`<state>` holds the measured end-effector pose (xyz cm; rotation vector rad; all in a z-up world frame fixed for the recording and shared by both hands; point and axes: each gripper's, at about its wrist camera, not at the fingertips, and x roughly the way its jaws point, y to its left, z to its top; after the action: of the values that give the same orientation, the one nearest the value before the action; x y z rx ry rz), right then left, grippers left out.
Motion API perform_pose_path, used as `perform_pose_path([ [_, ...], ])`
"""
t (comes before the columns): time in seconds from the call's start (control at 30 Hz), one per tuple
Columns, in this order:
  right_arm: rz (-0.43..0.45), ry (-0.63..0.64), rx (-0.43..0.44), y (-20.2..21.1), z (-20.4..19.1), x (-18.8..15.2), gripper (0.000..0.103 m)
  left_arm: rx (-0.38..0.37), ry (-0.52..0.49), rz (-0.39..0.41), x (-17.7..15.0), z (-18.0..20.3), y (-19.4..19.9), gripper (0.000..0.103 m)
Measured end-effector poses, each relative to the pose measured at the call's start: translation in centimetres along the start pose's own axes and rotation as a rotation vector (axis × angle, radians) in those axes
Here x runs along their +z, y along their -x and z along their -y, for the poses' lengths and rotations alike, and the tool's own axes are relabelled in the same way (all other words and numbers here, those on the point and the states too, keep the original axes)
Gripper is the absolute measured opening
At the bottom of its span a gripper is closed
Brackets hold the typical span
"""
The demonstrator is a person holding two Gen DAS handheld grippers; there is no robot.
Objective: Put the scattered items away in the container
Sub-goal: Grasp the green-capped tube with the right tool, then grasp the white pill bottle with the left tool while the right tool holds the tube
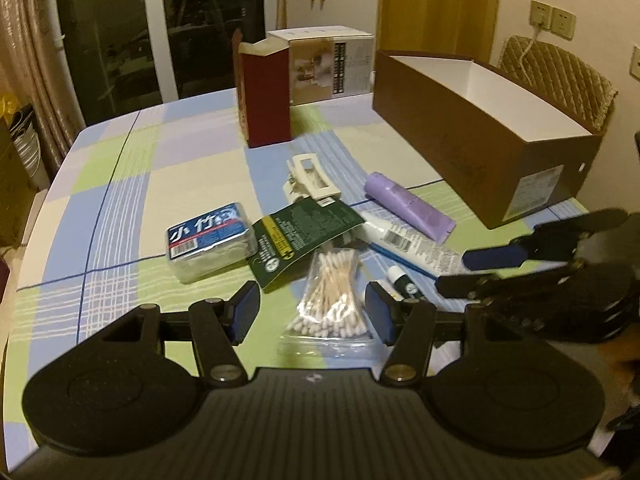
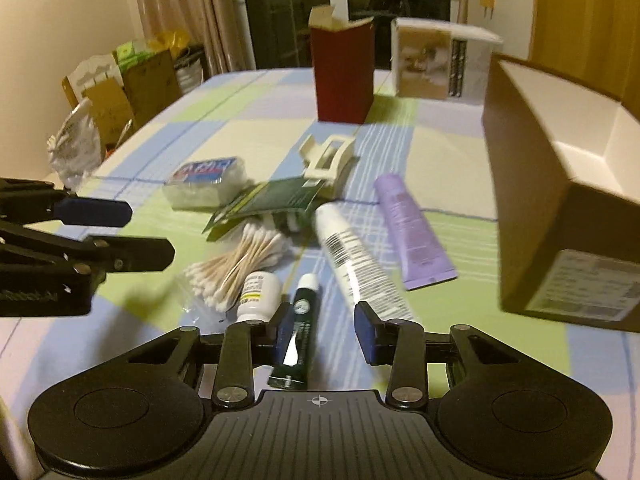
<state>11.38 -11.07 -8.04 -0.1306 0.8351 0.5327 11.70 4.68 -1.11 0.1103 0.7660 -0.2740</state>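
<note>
Hovering both tools low over the clutter on the table (image 1: 120, 168), checked cloth underneath.

Left tool (image 1: 312, 312): fingers spread, bag of cotton swabs (image 1: 332, 292) lies between them, pads not touching it as far as I can see. Nothing pinched.

Right tool (image 2: 322, 330): fingers partly spread, dark green tube (image 2: 298, 336) sits between them, close against the left pad. Can't tell if that pad touches it; the other pad is clearly off it. No grip. Small white bottle (image 2: 256, 290) just left of the tube, beside the swabs.

Rest of the pile:
- white tube (image 2: 356, 256) with barcode, lying diagonal, its near end just by my right pad
- purple tube (image 2: 408, 228) right of the white one, near the container
- green card (image 1: 296, 236) overlapping the swab bag's far end
- cream hair clip (image 1: 310, 178) behind the card
- blue-label floss pick box (image 1: 212, 240) left of the card

Container (image 1: 480, 148): brown box, white inside, open top, on the table's right side, beyond the purple tube. What I can see of its inside is bare.

Red carton (image 1: 266, 96) and a white printed box (image 1: 332, 64) stand upright at the far edge, well apart from the pile.
</note>
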Motion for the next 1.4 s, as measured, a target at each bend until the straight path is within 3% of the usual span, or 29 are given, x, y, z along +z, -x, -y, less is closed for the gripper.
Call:
perform_pose_path([
  [0.17, -0.02, 0.001, -0.001, -1.9, -0.8, -0.2, 0.041, -0.002, 0.051, -0.018, -0.3, -1.3, -0.8, 0.053],
  [0.3, -0.015, 0.03, -0.017, -2.5, -1.1, -0.3, 0.02, 0.001, 0.058, -0.018, -0.3, -1.6, -1.0, 0.053],
  [0.47, -0.021, 0.04, -0.023, -0.9, -0.4, -0.1, 0.02, -0.007, 0.002, -0.014, -0.3, -0.8, -1.2, 0.053],
  [0.67, -0.011, 0.004, -0.04, 3.3, 2.0, -0.5, 0.02, -0.098, -0.218, -0.003, -0.5, 2.6, -1.9, 0.053],
  [0.77, -0.013, -0.022, -0.05, 4.4, 3.1, -1.1, 0.02, -0.14, -0.421, 0.0, -1.1, 5.0, -2.7, 0.053],
  [0.9, -0.017, -0.046, -0.057, 4.7, 3.9, -1.3, 0.02, -0.132, -0.669, -0.007, -1.8, 7.1, -4.1, 0.053],
  [1.03, -0.02, -0.047, -0.056, 4.5, 4.1, -1.4, 0.02, -0.159, -0.764, -0.037, -1.7, 7.0, -5.2, 0.053],
  [1.2, -0.033, -0.059, -0.054, 4.1, 4.3, -1.7, 0.02, -0.231, -0.752, -0.096, -0.9, 6.0, -6.9, 0.053],
  [1.3, -0.033, -0.064, -0.057, 4.0, 4.3, -1.7, 0.02, -0.268, -0.688, -0.119, -0.2, 5.6, -7.7, 0.053],
  [1.4, -0.035, -0.072, -0.057, 3.9, 4.3, -1.6, 0.02, -0.294, -0.637, -0.129, 0.0, 5.6, -7.3, 0.046],
])
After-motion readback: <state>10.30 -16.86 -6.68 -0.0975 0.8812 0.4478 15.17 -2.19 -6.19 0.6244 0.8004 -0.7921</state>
